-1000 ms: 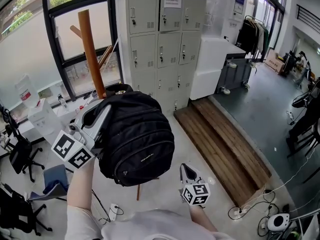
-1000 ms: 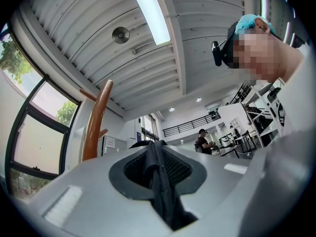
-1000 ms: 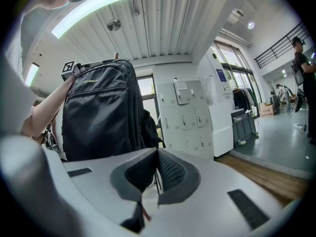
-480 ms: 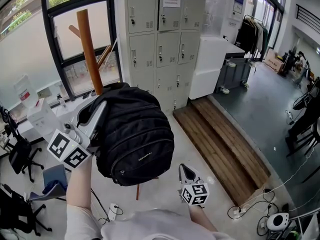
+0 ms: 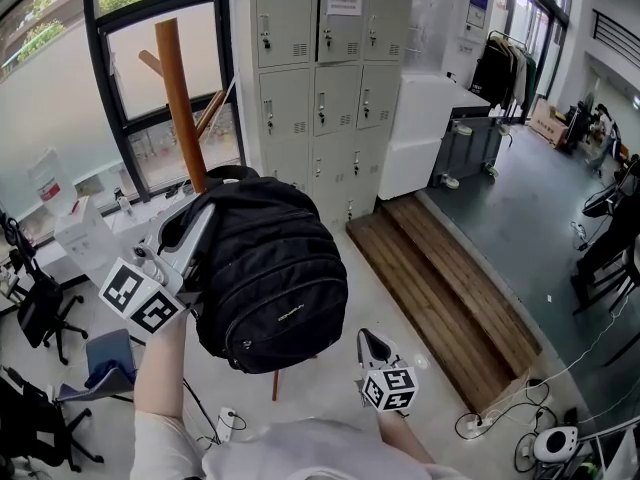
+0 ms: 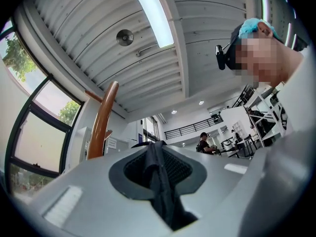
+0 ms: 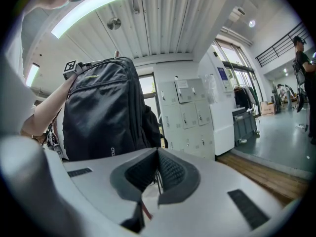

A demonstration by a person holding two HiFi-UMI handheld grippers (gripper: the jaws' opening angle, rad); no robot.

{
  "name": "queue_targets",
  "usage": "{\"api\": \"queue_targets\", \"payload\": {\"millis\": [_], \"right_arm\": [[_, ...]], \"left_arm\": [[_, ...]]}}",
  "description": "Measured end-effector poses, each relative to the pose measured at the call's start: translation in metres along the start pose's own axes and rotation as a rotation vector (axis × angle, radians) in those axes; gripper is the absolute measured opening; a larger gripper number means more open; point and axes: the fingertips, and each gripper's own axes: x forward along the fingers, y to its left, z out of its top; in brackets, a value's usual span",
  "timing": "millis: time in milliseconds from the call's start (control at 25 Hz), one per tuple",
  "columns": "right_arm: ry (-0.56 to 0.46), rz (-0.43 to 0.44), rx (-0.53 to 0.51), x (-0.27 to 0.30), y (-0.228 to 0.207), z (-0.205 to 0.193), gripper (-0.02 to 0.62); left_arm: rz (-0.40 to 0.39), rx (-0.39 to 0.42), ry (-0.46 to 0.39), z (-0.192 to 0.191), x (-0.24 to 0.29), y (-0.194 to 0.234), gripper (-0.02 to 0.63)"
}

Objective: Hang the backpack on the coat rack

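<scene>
Backpack [image 5: 270, 268] before coat rack [image 5: 180, 108], lockers [image 5: 330, 68] right

**Open air up top, a blocked way in front**

The coat rack [image 5: 180, 108] stands bare at its upper end, with pegs [image 5: 150, 63] angled out to either side and open air above them. Straight in front of the rack, the backpack [image 5: 270, 273] fills the way and hides the lower pole. The lockers [image 5: 320, 78] stand near the rack's right side, and the window [image 5: 60, 98] is just behind it. Well to the right of the rack, the floor [image 5: 320, 393] runs free to the wooden step [image 5: 440, 298]. Low on the rack's left, chairs [image 5: 40, 313] crowd the floor.
</scene>
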Motion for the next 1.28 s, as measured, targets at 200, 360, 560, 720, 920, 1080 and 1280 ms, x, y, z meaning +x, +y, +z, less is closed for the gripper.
{"api": "queue_targets", "payload": {"millis": [200, 360, 560, 720, 920, 1080, 1280], "right_arm": [[0.008, -0.002, 0.002, 0.001, 0.000, -0.002, 0.008], [0.015, -0.002, 0.003, 0.000, 0.000, -0.004, 0.008], [0.021, -0.002, 0.004, 0.002, 0.000, -0.007, 0.008], [0.021, 0.004, 0.003, 0.002, 0.002, -0.006, 0.008], [0.026, 0.009, 0.004, 0.003, 0.002, -0.007, 0.008], [0.030, 0.015, 0.004, 0.006, 0.005, -0.008, 0.008], [0.031, 0.021, 0.002, 0.008, 0.007, -0.009, 0.008]], "left_arm": [[0.023, -0.056, 0.059, -0.028, 0.002, 0.003, 0.064], [0.041, -0.097, 0.079, -0.041, 0.001, 0.006, 0.064], [0.051, -0.062, 0.119, -0.058, -0.004, -0.001, 0.066], [0.068, -0.041, 0.176, -0.080, -0.009, -0.006, 0.067], [0.123, -0.064, 0.193, -0.097, -0.022, 0.001, 0.069], [0.165, -0.062, 0.194, -0.107, -0.029, 0.009, 0.081], [0.213, -0.024, 0.182, -0.108, -0.040, 0.016, 0.141]]}}
